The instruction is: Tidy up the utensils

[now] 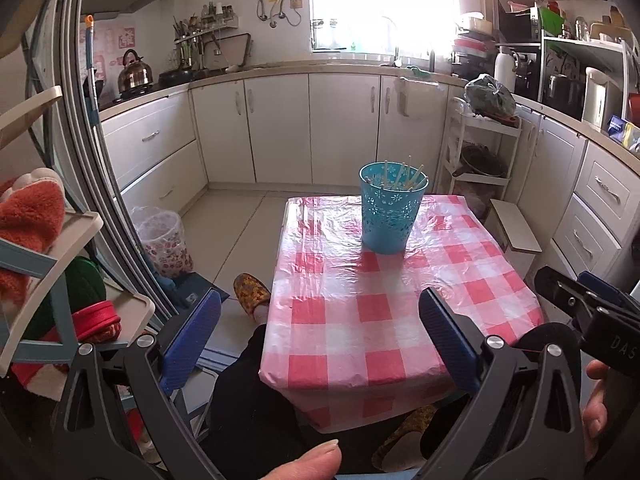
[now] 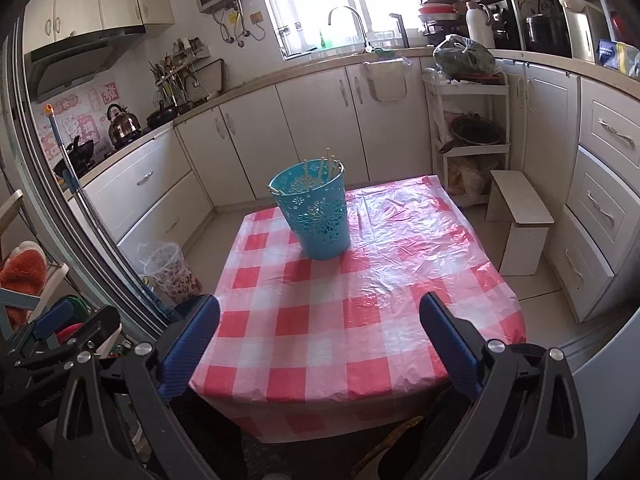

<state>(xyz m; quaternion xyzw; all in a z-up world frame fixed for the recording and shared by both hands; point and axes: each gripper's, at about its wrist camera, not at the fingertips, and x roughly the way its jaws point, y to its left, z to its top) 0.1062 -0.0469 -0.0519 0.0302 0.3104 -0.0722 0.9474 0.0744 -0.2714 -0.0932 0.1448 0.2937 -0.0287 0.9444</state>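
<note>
**Both grippers hanging wide over the checked table, chopsticks in the blue cup**

You are holding the left gripper (image 1: 320,332) low in the left wrist frame, its blue fingers (image 1: 192,340) spread wide with nothing between them. Your right gripper (image 2: 320,332) is sitting the same way in the lower part of the right wrist frame, jaws wide apart and gripping nothing; in the left wrist view it is also showing at the right edge (image 1: 580,308).

The blue perforated cup (image 1: 390,210) is standing upright just above the centre of the left wrist frame, on the far part of the table (image 1: 360,320) with its red-and-white checked cloth. In the right wrist view the cup (image 2: 316,216) is sitting left of centre, appearing tilted by the lens. Pale chopsticks (image 1: 402,178) are poking out of its rim, leaning at different angles; their tips (image 2: 326,164) are rising just above the rim in the right wrist view too.

Your thumb (image 1: 308,460) is showing at the bottom edge of the left wrist frame. A slipper (image 1: 252,292) is resting on the floor left of the table, and a clear bin (image 1: 164,240) is standing further left.
</note>
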